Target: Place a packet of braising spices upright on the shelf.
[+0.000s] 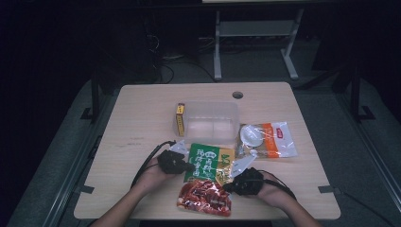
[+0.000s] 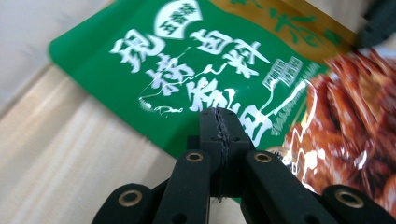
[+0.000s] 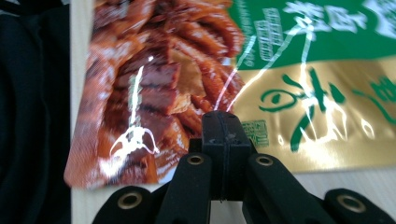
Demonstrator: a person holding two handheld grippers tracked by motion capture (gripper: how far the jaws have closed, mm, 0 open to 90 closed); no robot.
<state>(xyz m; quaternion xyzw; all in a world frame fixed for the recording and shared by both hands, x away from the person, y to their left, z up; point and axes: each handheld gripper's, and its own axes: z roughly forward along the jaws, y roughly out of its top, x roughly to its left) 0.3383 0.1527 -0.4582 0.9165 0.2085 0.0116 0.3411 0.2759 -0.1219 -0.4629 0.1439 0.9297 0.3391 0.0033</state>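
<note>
Green-and-gold seasoning pouch (image 1: 206, 181) lay flat on the worktop (image 1: 137, 127) near its front edge, long axis front to back, meat-picture end toward the person, left gripper (image 1: 188, 166) and right gripper (image 1: 229, 186) flanked it, fingers of both closed, gripping nothing.

One green food pouch (image 1: 206, 180), one white packet (image 1: 267, 139), one clear tub (image 1: 212, 121), one yellow box (image 1: 180, 119).

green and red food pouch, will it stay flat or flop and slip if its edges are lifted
The green and red food pouch looks like thin glossy film with wrinkled glare, so it will probably sag in the middle. That shiny surface may slip between pads. It lies flat on the table, so it is unlikely to roll.
</note>
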